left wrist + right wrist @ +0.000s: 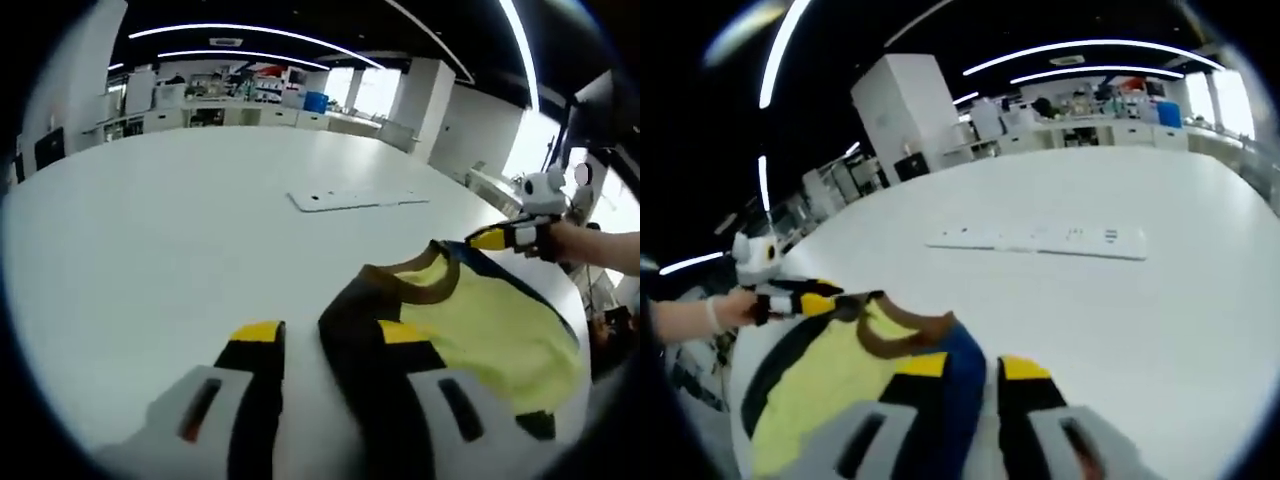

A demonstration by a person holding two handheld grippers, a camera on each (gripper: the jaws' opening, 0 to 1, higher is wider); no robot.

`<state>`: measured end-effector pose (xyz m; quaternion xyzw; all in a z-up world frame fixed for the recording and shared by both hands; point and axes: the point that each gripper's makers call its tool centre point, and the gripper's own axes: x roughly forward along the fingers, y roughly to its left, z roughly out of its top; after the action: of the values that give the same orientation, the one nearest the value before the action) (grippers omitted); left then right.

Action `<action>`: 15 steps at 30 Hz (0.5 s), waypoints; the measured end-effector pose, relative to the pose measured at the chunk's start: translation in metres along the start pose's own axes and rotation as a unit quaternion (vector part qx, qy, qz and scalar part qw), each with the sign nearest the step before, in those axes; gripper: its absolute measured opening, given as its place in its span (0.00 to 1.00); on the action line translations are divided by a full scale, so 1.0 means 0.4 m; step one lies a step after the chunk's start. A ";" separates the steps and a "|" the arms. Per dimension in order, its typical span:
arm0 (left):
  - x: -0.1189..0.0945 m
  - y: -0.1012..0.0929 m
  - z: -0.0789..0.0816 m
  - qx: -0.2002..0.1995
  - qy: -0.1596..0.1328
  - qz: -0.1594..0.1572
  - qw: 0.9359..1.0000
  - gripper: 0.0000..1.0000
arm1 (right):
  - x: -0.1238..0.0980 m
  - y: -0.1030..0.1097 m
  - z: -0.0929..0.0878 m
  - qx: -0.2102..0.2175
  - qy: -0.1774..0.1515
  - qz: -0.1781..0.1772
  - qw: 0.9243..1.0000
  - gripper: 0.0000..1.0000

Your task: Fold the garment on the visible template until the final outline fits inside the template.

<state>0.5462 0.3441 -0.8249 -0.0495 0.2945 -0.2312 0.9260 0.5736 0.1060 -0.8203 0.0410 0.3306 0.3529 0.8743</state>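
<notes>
A yellow garment [490, 330] with dark trim and a brown collar [425, 285] lies partly raised on the white table [150, 220]. My left gripper [332, 335] rises at the bottom of the left gripper view with dark fabric between its jaws, shut on the garment's near edge. My right gripper [490, 238], held by a hand, pinches the far edge by the collar. In the right gripper view the garment [830, 390] spreads to the left. The right gripper [975, 367] holds blue-dark fabric, and the left gripper [810, 300] grips the far corner.
A flat white template sheet [355, 198] lies on the table beyond the garment, also seen as the sheet [1040, 238]. The table's bare surface [1160, 330] stretches wide around it. Cabinets and shelves [220, 100] stand at the far wall. The table edge runs close to the garment's side.
</notes>
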 end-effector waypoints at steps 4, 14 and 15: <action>-0.004 -0.010 0.012 0.013 -0.002 -0.007 1.000 0.53 | -0.004 0.006 -0.001 -0.030 0.006 0.001 1.000 0.53; -0.038 -0.053 0.029 0.033 -0.003 -0.034 0.999 0.90 | -0.029 0.074 -0.010 -0.065 0.021 0.020 0.997 0.90; -0.041 -0.055 0.028 0.035 -0.002 -0.036 0.999 0.93 | -0.033 0.080 -0.012 -0.065 0.023 0.022 0.997 0.91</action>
<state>0.5319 0.3316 -0.8021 -0.0283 0.2828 -0.2745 0.9186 0.5448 0.1207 -0.8070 -0.0169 0.3257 0.3934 0.8596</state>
